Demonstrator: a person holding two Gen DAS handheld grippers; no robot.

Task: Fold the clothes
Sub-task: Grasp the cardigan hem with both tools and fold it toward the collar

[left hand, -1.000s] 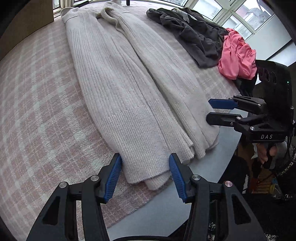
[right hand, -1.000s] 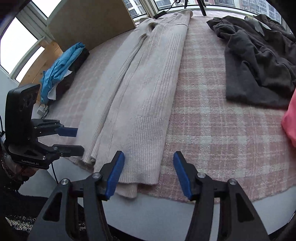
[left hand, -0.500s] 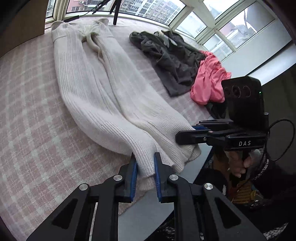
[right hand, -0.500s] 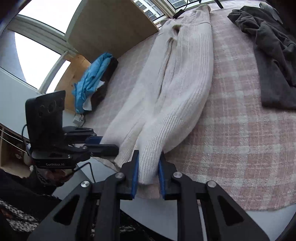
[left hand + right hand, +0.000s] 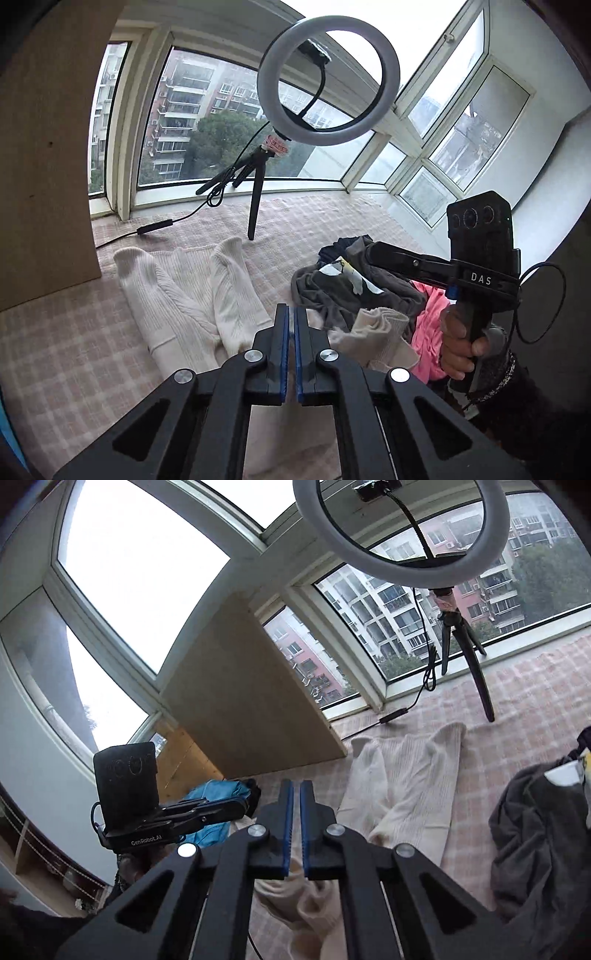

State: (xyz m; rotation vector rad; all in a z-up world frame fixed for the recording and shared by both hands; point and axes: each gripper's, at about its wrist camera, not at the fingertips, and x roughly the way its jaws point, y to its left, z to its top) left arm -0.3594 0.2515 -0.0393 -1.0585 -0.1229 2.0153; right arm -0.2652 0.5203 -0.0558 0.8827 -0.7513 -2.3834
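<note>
A long cream ribbed knit garment (image 5: 192,306) lies on the pink checked cloth; its far end (image 5: 410,775) rests near the window. My left gripper (image 5: 294,314) is shut on the garment's near hem, which hangs below its jaws. My right gripper (image 5: 296,790) is shut on the other corner of the hem (image 5: 310,901), and the fabric droops beneath it. Both grippers are raised above the table. The right gripper also shows in the left wrist view (image 5: 373,254), with cream fabric (image 5: 380,332) bunched under it. The left gripper shows in the right wrist view (image 5: 236,805).
A ring light on a tripod (image 5: 328,74) stands at the far table edge with its cable (image 5: 155,229). A dark grey clothes pile (image 5: 535,834) and a pink garment (image 5: 428,332) lie to the right. A wooden board (image 5: 240,701) and a blue cloth (image 5: 218,794) are on the left.
Both grippers have lifted the gripped hem up from the table's near edge and carried it toward the window. The views have tilted upward, and the garment is doubling over itself.
</note>
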